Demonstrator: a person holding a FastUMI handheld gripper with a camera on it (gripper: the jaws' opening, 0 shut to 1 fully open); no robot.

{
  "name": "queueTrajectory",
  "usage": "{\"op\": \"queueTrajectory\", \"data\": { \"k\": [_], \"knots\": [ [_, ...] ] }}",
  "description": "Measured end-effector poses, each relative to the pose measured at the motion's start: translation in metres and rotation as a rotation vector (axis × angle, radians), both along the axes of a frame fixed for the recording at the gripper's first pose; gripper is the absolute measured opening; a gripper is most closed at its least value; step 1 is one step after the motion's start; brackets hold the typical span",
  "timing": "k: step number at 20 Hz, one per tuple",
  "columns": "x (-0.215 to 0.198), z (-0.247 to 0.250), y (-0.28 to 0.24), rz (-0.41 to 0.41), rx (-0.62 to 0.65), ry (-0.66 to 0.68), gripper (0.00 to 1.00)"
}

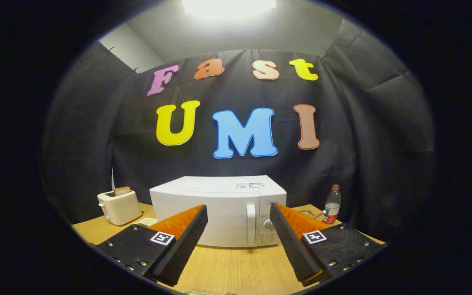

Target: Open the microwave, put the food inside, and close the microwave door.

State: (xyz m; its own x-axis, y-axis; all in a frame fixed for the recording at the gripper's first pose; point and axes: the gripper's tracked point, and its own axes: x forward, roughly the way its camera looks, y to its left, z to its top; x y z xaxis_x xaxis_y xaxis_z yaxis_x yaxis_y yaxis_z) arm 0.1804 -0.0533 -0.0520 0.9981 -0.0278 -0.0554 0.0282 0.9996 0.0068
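So the microwave [219, 213] is sitting on the wooden table [228, 266] with its door shut, backed up close to the black cloth wall [363, 135]. It's a white box, and its vertical door handle [251, 223] is toward its right side, with a round knob [268, 224] on the control strip just right of that handle. There's a small sticker on the top of the microwave near its right rear corner, too small to make out.

The gripper [238, 215] is hanging in front of the microwave, clear of it, with its fingers spread wide apart and nothing between them but bare tabletop. The microwave's front face shows straight through the gap, and the handle lines up closer to the right-hand finger.

Left of the microwave, also on the table, is a cream toaster [119, 207] with a slice of toast [121, 190] poking out of the top. Right of the microwave, near the table's back edge, a clear plastic bottle [332, 205] with a red cap and red label stands upright. Something small lies on the table between the bottle and the microwave, mostly hidden behind the finger, can't tell what it is.
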Motion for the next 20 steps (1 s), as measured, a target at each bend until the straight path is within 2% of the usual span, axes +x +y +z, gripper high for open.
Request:
{"op": "queueTrajectory", "data": {
  "k": [7, 13, 20],
  "knots": [
    [0.06, -0.041, -0.025, -0.034, 0.001, 0.043, 0.99],
    [0.105, -0.084, -0.032, -0.019, -0.005, 0.089, 0.99],
    [0.138, -0.136, -0.032, 0.008, -0.014, 0.148, 0.99]
  ]
}}
